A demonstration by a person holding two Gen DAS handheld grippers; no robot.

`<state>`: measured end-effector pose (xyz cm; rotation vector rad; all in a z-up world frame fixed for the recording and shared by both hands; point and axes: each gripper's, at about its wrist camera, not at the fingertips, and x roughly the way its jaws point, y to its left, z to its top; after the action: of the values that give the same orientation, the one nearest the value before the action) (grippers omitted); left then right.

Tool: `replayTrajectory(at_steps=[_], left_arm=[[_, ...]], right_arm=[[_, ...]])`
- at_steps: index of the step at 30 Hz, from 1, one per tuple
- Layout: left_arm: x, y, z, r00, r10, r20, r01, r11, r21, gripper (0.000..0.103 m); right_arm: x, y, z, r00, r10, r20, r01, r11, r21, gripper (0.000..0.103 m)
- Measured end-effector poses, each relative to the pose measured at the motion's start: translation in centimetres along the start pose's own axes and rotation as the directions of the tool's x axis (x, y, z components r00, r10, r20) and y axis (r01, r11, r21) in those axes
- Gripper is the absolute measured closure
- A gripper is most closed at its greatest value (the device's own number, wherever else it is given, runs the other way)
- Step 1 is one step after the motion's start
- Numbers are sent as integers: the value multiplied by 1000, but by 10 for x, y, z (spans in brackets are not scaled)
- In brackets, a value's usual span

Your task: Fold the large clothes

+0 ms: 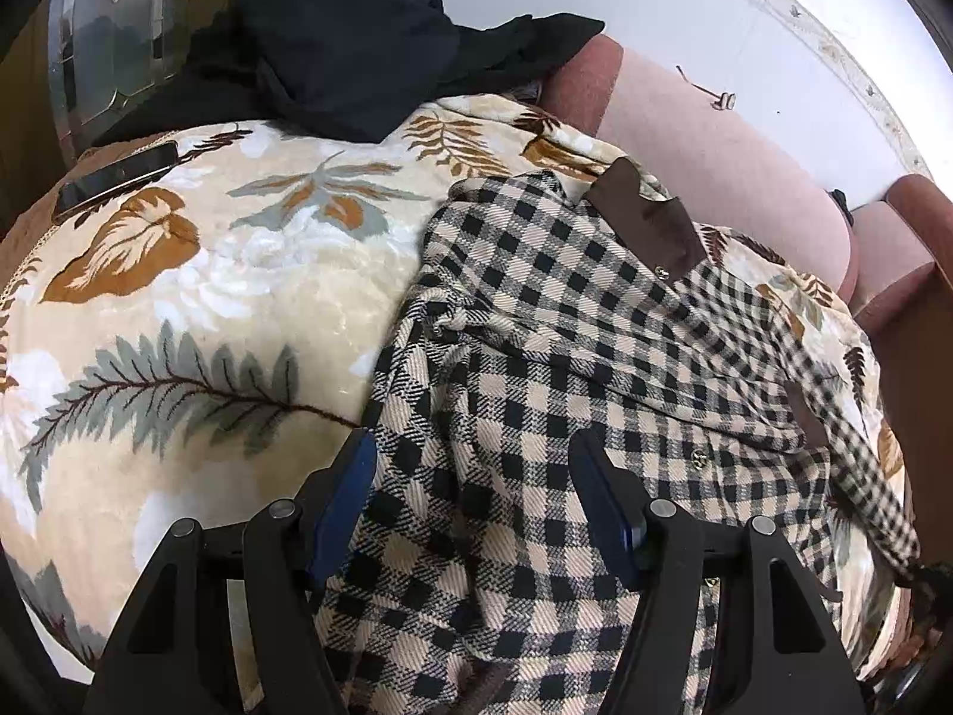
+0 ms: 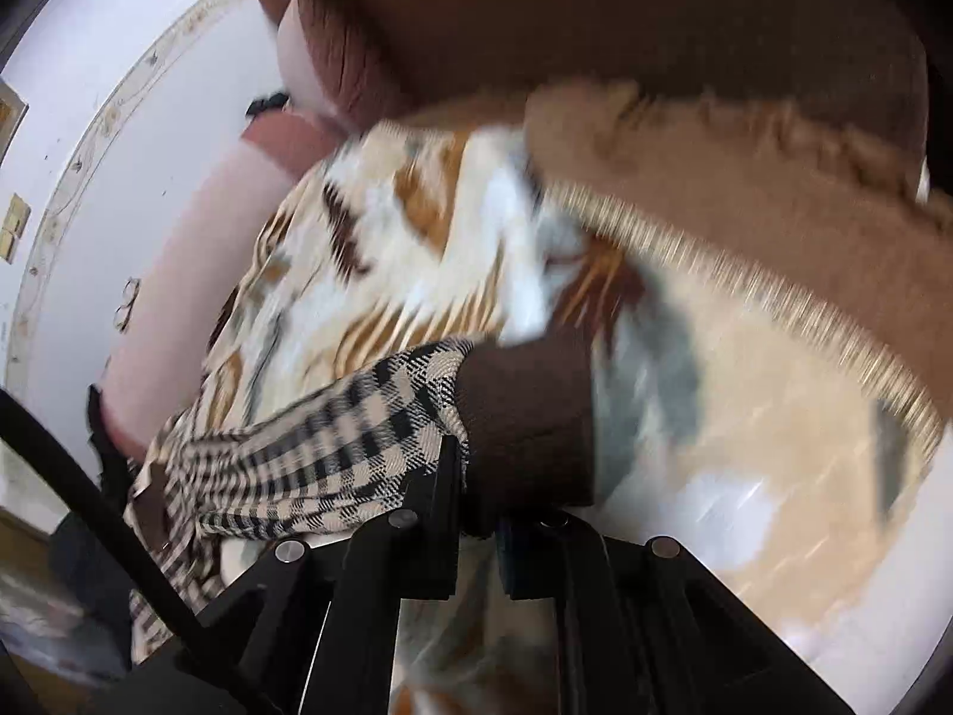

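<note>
A beige-and-black checked shirt with a brown collar lies crumpled on a leaf-patterned blanket. My left gripper hovers just over the shirt's lower part. Its jaws stand wide apart and the checked cloth under them is not pinched. In the right wrist view, which is blurred, my right gripper is shut on the brown cuff of the checked sleeve. The sleeve stretches away to the left, back toward the rest of the shirt.
A black garment is heaped at the blanket's far edge. A dark phone lies at the far left of the blanket. Pink and brown sofa cushions border it on the right. A fuzzy brown blanket border runs along the far side.
</note>
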<state>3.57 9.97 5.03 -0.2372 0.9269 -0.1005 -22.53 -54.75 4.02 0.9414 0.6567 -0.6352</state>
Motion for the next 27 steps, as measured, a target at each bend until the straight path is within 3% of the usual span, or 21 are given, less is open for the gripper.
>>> replayTrajectory(at_steps=[2, 9, 14, 17, 21, 24, 27], left_arm=[[3, 1, 2, 1000, -12, -14, 12, 1000, -21, 37], [-2, -1, 7, 1000, -13, 15, 13, 1000, -18, 37], [-14, 14, 17, 998, -15, 54, 18, 998, -55, 37], [-21, 29, 26, 996, 3, 84, 5, 996, -94, 37], [-31, 62, 41, 993, 10, 117, 12, 983, -183, 37], [-39, 87, 51, 987, 47, 154, -8, 970, -245, 37], [-42, 110, 59, 984, 73, 165, -22, 956, -291, 37]], right_arm=[[-5, 8, 6, 1000, 5, 13, -5, 1000, -18, 93], [-12, 101, -1, 998, -16, 53, 31, 952, -304, 93], [6, 196, -35, 997, 77, -8, -72, 877, -475, 93], [21, 263, -72, 987, 144, -74, -160, 809, -566, 93], [42, 348, -138, 948, 235, -214, -318, 697, -643, 93], [64, 403, -202, 894, 269, -357, -446, 601, -664, 93], [93, 437, -265, 837, 245, -490, -540, 522, -660, 93]])
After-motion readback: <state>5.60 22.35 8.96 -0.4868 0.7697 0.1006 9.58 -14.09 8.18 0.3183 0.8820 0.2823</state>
